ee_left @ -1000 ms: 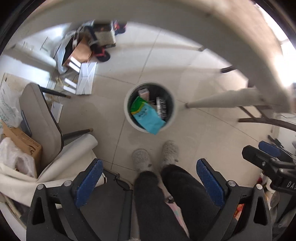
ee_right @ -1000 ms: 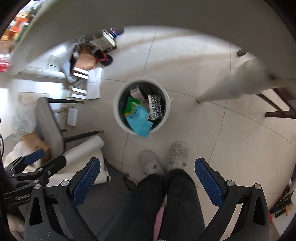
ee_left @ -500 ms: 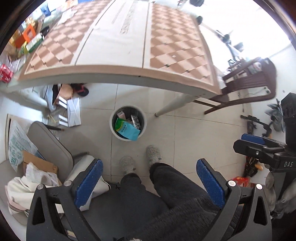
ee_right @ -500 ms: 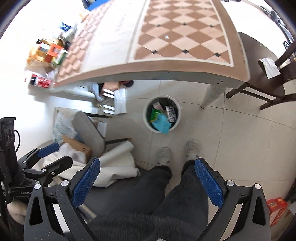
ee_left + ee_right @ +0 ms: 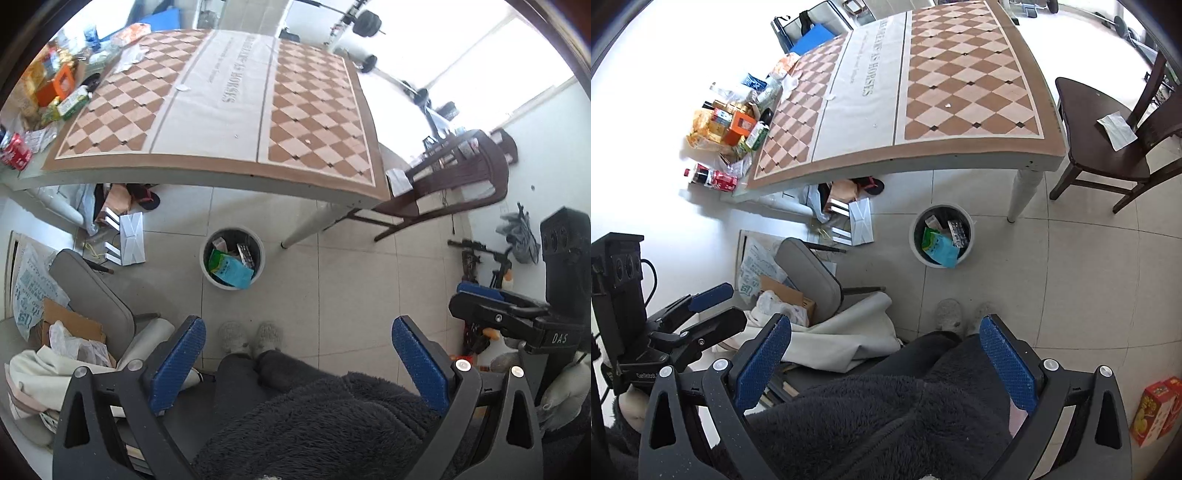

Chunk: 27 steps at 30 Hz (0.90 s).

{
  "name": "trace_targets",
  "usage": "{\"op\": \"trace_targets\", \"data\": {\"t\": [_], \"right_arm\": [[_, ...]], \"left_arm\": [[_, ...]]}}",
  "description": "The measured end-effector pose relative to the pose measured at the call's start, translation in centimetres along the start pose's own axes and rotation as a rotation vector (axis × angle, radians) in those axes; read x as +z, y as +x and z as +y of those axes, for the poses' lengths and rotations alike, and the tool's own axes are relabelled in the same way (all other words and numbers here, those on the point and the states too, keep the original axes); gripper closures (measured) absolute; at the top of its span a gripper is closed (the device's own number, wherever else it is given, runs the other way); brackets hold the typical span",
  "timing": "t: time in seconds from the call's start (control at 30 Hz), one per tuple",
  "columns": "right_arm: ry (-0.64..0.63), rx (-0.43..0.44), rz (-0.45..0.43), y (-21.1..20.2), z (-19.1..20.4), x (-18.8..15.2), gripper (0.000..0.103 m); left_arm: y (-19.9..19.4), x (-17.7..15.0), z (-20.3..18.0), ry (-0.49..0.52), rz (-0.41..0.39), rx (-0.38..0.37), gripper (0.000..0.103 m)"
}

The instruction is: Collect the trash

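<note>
Trash bin [image 5: 232, 257] sits on the tiled floor [image 5: 354, 280] just off the near edge of the desk [image 5: 236, 110], close to the desk's white leg [image 5: 306, 227]. It's got a teal and green snack bag [image 5: 229, 268] sticking up past the rim, plus a blister pack [image 5: 245, 254] and a small carton behind it. Left hand-held gripper [image 5: 297, 363] is spread wide with nothing between its blue pads, same deal with the right hand-held gripper [image 5: 884, 360]: wide apart, empty. Both hang above the person's dark fleecy lap, slippers [image 5: 251, 336] on the floor between bin and lap. Snack boxes and packets [image 5: 733, 127] are piled at the desk's far left corner. Dark wooden chair [image 5: 1104, 147] stands off the desk's right edge with a scrap of paper [image 5: 1116, 126] on its seat.
</note>
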State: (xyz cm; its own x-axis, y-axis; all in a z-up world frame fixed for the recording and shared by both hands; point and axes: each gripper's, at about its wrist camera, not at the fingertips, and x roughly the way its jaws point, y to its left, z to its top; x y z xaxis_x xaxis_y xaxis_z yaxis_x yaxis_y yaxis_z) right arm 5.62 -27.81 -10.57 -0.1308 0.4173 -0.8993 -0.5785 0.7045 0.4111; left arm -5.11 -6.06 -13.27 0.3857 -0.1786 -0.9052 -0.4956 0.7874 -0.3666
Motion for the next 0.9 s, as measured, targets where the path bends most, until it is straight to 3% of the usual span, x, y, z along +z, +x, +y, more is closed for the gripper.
{"op": "trace_targets", "data": {"t": [0.43, 0.9], "right_arm": [[-0.038, 0.022, -0.012, -1.5, 0.5, -0.3, 0.0], [-0.04, 0.025, 0.001, -1.8, 0.0, -0.5, 0.0]], "left_arm": [[-1.6, -0.5, -1.2, -0.004, -0.049, -0.018, 0.0], [-1.1, -0.2, -2.4, 0.012, -0.033, -0.013, 0.0]]}}
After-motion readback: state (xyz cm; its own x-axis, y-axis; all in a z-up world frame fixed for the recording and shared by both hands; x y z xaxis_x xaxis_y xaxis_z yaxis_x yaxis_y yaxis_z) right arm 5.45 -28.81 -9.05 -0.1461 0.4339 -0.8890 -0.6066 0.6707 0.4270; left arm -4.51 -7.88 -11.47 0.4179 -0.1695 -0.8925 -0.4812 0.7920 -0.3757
